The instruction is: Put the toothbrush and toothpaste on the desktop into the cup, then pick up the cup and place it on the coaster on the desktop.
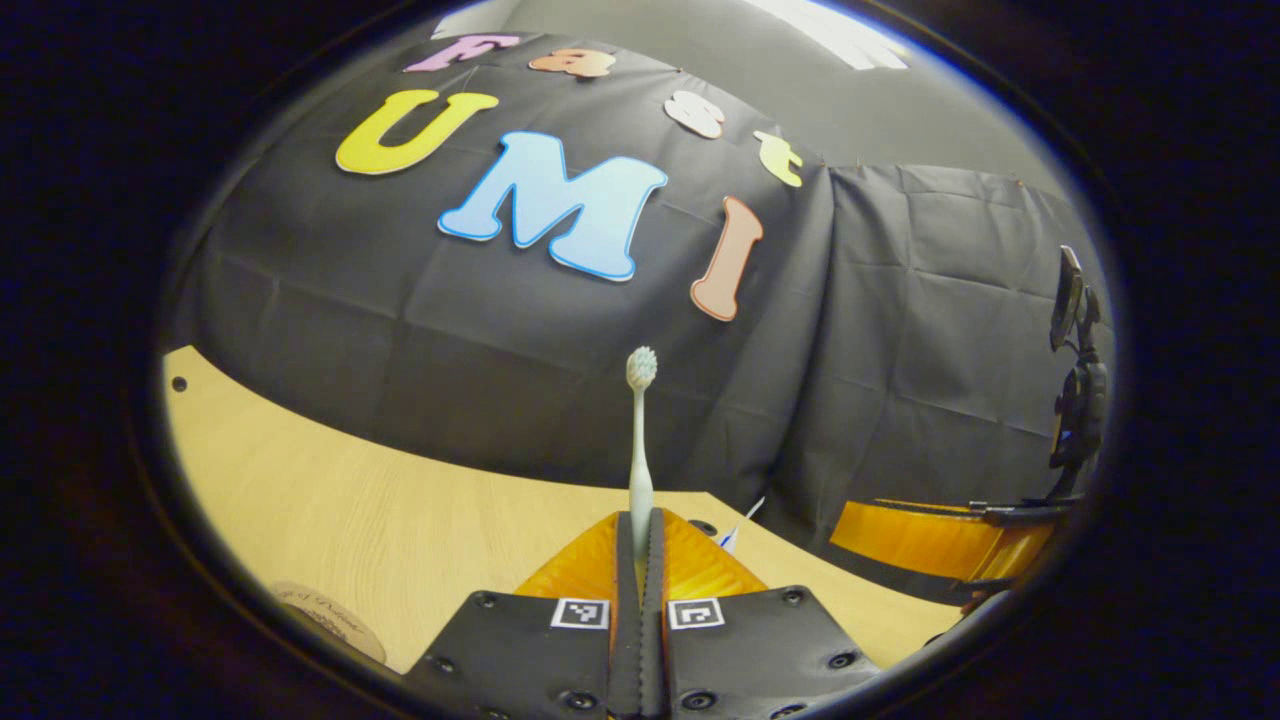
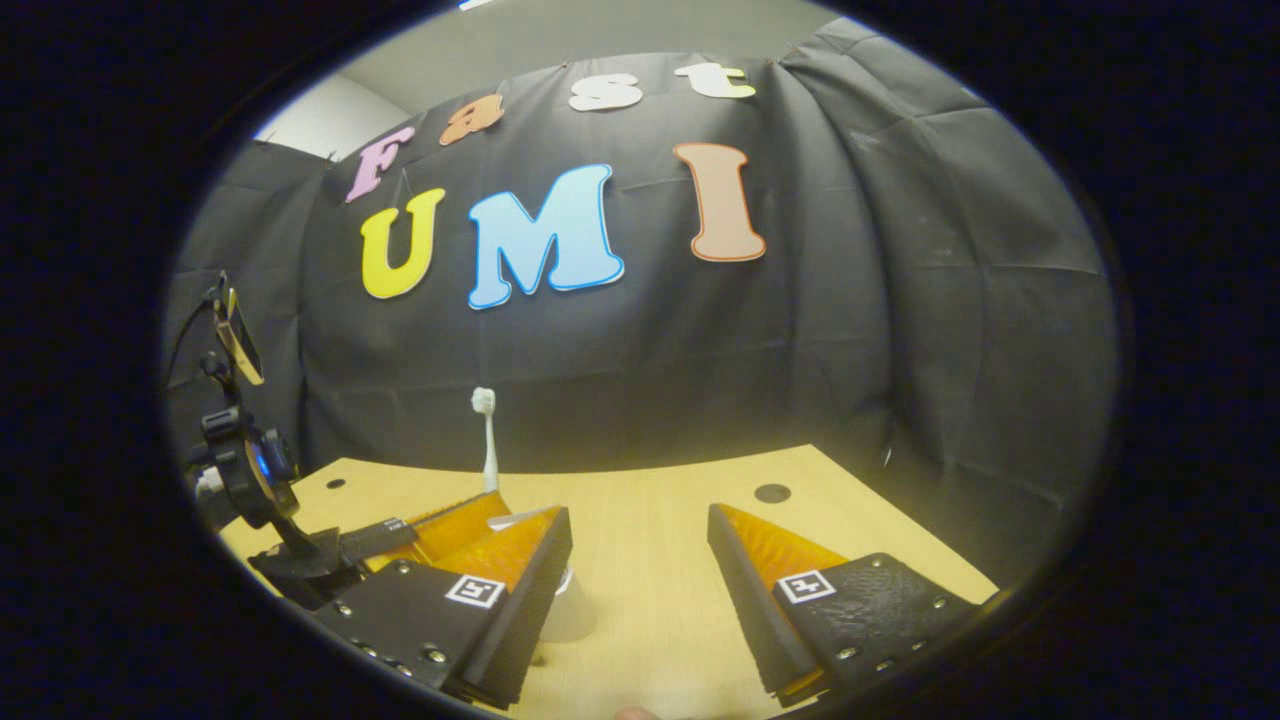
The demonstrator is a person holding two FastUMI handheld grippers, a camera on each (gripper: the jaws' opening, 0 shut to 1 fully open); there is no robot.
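Note:
My left gripper [image 1: 640, 522] is shut on the handle of a pale toothbrush [image 1: 639, 440], which stands upright with its bristle head on top. The right gripper view shows that same toothbrush [image 2: 488, 445] rising from the left gripper [image 2: 445, 528] at the left. A white cup [image 2: 570, 605] stands on the wooden desktop [image 2: 650, 600], mostly hidden behind a finger [image 2: 520, 585] of my right gripper [image 2: 640, 545], which is open around bare table. A round brown coaster [image 1: 335, 622] lies at the lower left of the left gripper view. A small white and blue tip [image 1: 730, 538] shows beside the left gripper; I cannot identify it.
A phone on a black stand [image 1: 1070, 340] is clamped at the desk's side, also seen as the stand [image 2: 235, 440] in the right gripper view. The right gripper's orange body [image 1: 930, 540] sits at the right. Small round holes [image 2: 771, 492] mark the desktop. Black cloth walls the back.

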